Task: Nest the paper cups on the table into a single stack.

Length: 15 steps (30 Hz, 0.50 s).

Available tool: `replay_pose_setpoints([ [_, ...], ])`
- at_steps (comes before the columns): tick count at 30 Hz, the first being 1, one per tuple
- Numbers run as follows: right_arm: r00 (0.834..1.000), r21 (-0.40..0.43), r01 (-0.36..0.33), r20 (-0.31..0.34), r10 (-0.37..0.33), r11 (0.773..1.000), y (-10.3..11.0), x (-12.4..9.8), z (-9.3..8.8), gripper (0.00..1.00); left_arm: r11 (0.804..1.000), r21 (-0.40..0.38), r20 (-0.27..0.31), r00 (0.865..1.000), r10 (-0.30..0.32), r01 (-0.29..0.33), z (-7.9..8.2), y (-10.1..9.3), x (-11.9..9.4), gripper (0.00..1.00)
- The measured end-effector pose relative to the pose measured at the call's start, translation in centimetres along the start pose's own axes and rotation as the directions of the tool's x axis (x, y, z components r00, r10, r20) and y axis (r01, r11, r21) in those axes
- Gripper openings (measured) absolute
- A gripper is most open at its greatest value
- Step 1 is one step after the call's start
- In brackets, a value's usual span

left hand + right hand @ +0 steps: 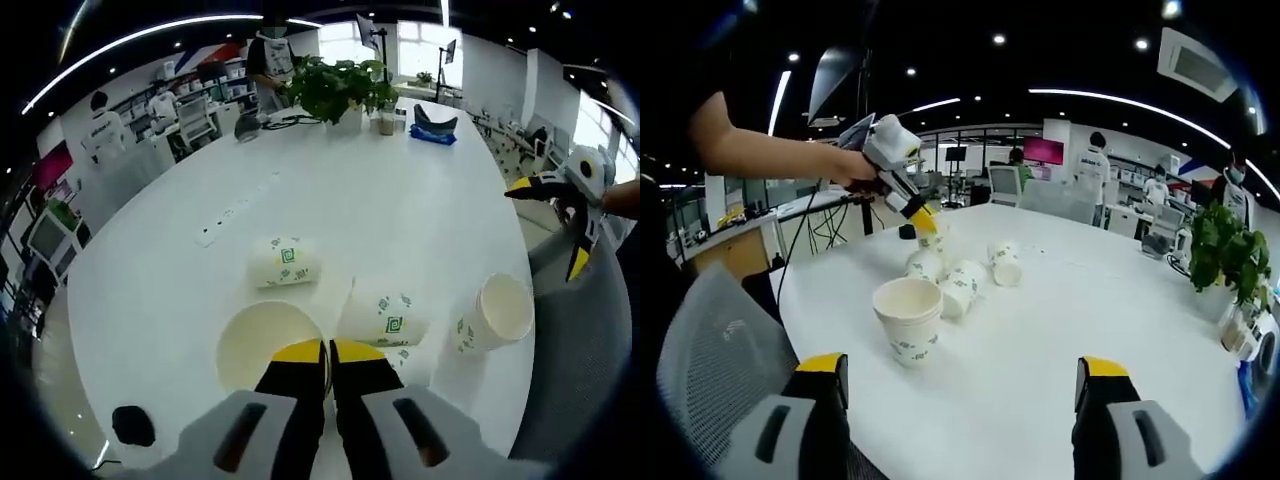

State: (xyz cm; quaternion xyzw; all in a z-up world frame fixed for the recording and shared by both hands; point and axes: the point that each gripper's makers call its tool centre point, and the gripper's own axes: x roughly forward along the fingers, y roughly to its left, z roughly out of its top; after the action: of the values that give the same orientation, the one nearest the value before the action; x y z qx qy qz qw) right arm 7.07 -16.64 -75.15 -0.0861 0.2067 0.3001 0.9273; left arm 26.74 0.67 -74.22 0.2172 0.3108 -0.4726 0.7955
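While my left tool (326, 352) pinches a cup (265, 342) rim, my right tool (960, 385) gapes empty, so next I seat that cup into the upright cup (907, 318) ahead.

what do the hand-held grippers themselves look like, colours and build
Each hand-held gripper has two grey moulded jaw arms with slot cut-outs, black jaw sections and yellow tips. The left hand-held gripper shows this up close, and the right hand-held gripper has the same grey bodies with yellow-capped black jaws. From the right gripper view, the left one has a whitish body, and a dark cable hangs below it.
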Motion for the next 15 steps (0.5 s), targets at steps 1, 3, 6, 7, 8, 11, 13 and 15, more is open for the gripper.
replay_pose_setpoints([
  [1, 1.0, -0.001, -0.001, -0.003, 0.001, 1.0, 0.0, 0.0, -0.1, 0.96, 1.0, 0.006, 0.003, 1.0, 0.0, 0.0, 0.3, -0.4, -0.2, 0.0],
  [3, 1.0, -0.002, -0.002, -0.004, 0.002, 1.0, 0.1, 0.0, 0.0, 0.95, 1.0, 0.016, 0.006, 1.0, 0.007, -0.008, 0.5, -0.6, -0.5, 0.0],
  [6, 1.0, -0.001, -0.004, -0.006, 0.004, 1.0, 0.1, 0.0, -0.1, 0.95, 1.0, 0.017, 0.013, 1.0, 0.015, -0.015, 0.3, 0.1, -0.5, 0.0],
  [7, 1.0, -0.002, -0.004, -0.006, 0.004, 1.0, 0.1, 0.0, -0.1, 0.95, 1.0, 0.015, 0.017, 1.0, 0.016, -0.016, 0.7, -0.5, -0.9, 0.0],
  [8, 1.0, -0.002, -0.005, -0.007, 0.005, 1.0, 0.1, 0.0, -0.1, 0.95, 1.0, 0.016, 0.02, 1.0, 0.017, -0.017, 0.9, -0.7, -1.0, 0.0],
  [11, 1.0, 0.0, -0.005, -0.009, 0.005, 1.0, 0.0, 0.1, -0.2, 0.95, 0.999, 0.026, 0.034, 0.999, 0.024, -0.025, 1.3, -0.8, -1.4, 0.0],
  [13, 1.0, 0.001, -0.004, -0.009, 0.005, 1.0, 0.0, 0.1, -0.3, 0.95, 0.998, 0.042, 0.035, 0.999, 0.034, -0.036, 1.5, -0.8, -1.7, 0.0],
  [15, 1.0, 0.002, -0.005, -0.009, 0.005, 1.0, 0.0, 0.1, -0.3, 0.95, 0.998, 0.045, 0.045, 0.998, 0.034, -0.036, 2.1, -0.9, -2.1, 0.0],
])
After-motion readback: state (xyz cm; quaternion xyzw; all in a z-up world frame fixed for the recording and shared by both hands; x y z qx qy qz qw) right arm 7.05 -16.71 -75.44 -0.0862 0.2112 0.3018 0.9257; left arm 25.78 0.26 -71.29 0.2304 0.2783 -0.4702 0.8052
